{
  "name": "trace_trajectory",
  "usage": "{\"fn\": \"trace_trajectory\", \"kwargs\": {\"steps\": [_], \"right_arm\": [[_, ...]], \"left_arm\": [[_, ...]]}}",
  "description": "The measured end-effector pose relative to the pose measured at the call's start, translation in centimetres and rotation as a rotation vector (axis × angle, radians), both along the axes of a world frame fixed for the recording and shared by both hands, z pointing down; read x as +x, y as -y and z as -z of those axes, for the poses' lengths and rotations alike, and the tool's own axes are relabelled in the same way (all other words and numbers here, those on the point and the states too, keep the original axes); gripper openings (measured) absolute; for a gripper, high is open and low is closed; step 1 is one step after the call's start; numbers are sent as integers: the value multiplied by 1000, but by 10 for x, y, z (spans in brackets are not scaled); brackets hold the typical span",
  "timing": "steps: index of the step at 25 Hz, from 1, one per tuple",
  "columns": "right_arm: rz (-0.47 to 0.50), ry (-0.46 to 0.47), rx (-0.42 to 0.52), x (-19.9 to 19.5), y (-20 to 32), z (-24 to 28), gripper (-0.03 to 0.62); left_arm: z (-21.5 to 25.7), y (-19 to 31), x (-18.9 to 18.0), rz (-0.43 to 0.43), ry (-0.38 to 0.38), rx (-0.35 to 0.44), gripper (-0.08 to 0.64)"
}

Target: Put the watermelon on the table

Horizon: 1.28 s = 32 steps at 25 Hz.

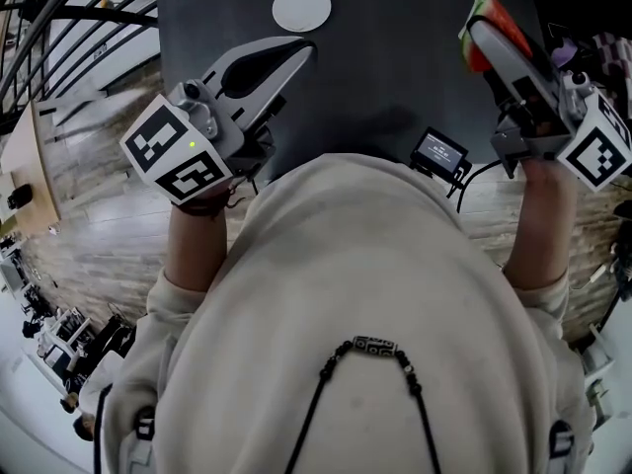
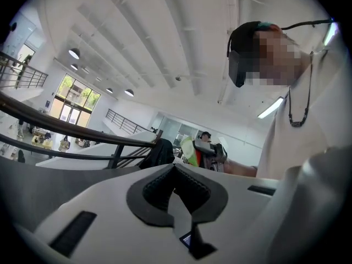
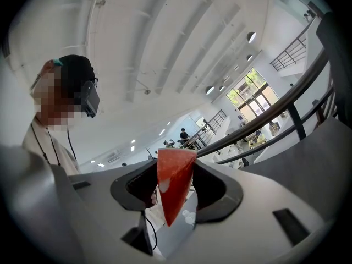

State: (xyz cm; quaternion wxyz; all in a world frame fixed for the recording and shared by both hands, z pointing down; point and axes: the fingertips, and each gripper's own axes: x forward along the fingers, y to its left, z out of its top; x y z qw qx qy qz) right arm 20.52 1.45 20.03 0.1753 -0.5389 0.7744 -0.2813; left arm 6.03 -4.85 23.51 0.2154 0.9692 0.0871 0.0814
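A red watermelon wedge (image 3: pixel 174 187) with a green rind is clamped between the jaws of my right gripper (image 3: pixel 176 172). In the head view that gripper (image 1: pixel 481 34) holds the watermelon (image 1: pixel 501 15) up above the right side of the dark table (image 1: pixel 395 57). My left gripper (image 1: pixel 299 51) hovers over the table's left half, its tips touching and nothing between them. In the left gripper view the dark pads (image 2: pixel 159 188) of the left gripper (image 2: pixel 175 170) meet, and the watermelon (image 2: pixel 190 150) shows far off.
A white round disc (image 1: pixel 301 8) lies near the table's far edge. A small black device with a lit screen (image 1: pixel 440 152) and a cable sits at the near edge. Wooden floor and railings lie to the left.
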Motion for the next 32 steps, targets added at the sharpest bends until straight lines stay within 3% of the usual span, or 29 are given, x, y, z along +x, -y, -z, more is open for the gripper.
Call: {"fn": "trace_trajectory", "kwargs": {"steps": [7,19,32], "right_arm": [[59,-26,-54,-20,38,-19,206],[130,-78,-134,-33,45,-31,206],[179,-85,-188,-32,80,-58,206]], "left_arm": [[-18,23,-17,48,-5,-47,6],[-34,2,-47,140,24,-112,6],[-52,24,-63,216,38,-159,6]]}}
